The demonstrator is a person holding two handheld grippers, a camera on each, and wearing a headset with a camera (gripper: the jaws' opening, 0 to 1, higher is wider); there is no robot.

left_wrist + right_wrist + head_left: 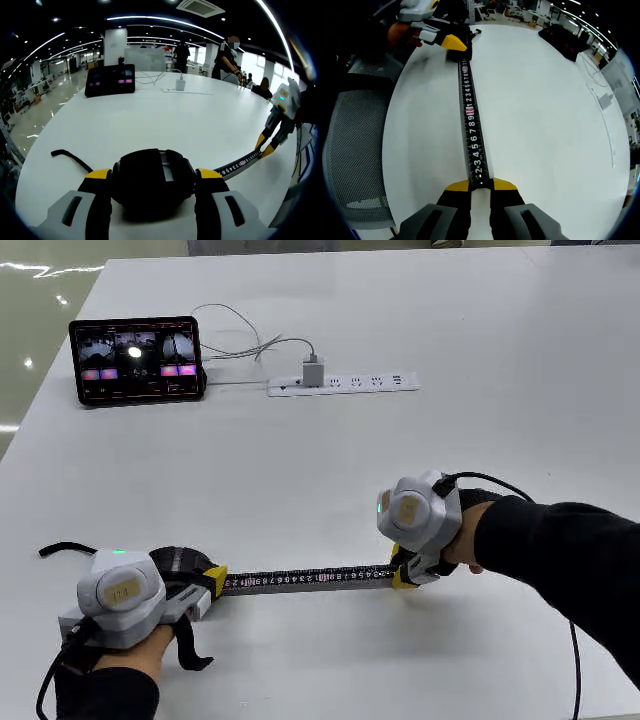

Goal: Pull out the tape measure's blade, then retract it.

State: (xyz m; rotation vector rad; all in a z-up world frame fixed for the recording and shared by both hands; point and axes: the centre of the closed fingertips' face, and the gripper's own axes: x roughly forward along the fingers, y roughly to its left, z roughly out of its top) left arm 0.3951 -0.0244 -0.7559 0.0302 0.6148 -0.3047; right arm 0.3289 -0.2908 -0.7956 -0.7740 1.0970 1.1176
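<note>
At the lower left of the head view, the left gripper (153, 174) was clenched on the black case (180, 562). Its yellow-tipped jaws were spread to the case's width and pressed against both sides. The blade (310, 578) lay flat on the white table (400, 440), running rightward from the case to the right gripper (481, 185). That gripper's jaws were almost together, pinching the blade's end between their tips.
</note>
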